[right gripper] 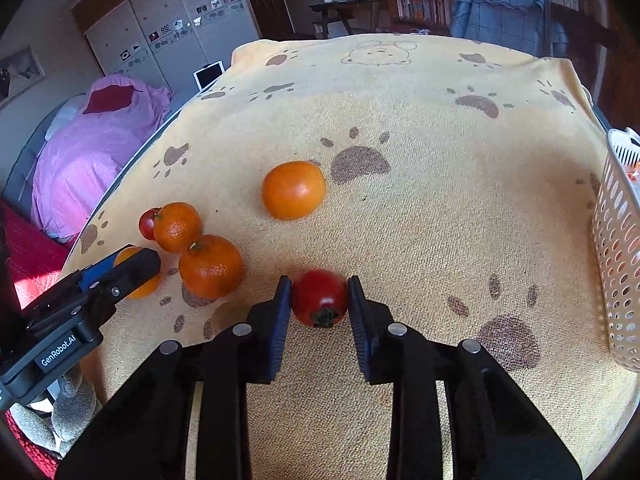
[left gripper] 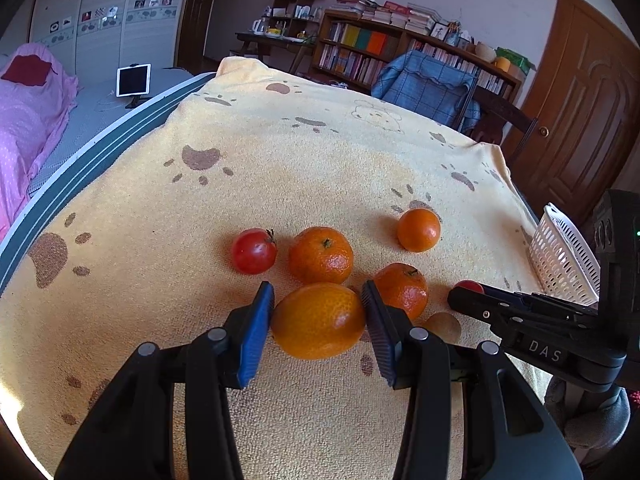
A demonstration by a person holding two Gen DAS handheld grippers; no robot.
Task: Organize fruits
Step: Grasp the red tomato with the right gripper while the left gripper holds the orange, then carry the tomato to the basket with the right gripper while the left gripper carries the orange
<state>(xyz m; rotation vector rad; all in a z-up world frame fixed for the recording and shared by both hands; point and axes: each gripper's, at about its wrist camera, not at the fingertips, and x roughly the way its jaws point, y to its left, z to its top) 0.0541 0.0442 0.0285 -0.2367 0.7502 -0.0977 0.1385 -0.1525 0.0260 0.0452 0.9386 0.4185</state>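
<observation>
My left gripper [left gripper: 318, 304] is shut on a large orange [left gripper: 318, 320] that rests on the yellow towel [left gripper: 280, 152]. Beyond it lie a red tomato [left gripper: 254, 251] and three more oranges: one [left gripper: 321, 255] in the middle, one [left gripper: 402, 289] at the right pad, one [left gripper: 418, 229] farther right. In the right wrist view my right gripper [right gripper: 319, 294] is shut on a second red tomato [right gripper: 319, 298], stem toward the camera. A lone orange [right gripper: 294, 190] lies ahead of it, and a cluster of oranges [right gripper: 211, 266] lies to its left beside the left gripper's fingers [right gripper: 132, 266].
A white perforated basket [right gripper: 618, 248] stands at the towel's right edge, also seen as the basket [left gripper: 562, 256] in the left wrist view. A bed with a pink cover [right gripper: 92, 148] lies left of the table. Behind stand a chair [left gripper: 428, 84] and bookshelves [left gripper: 360, 48].
</observation>
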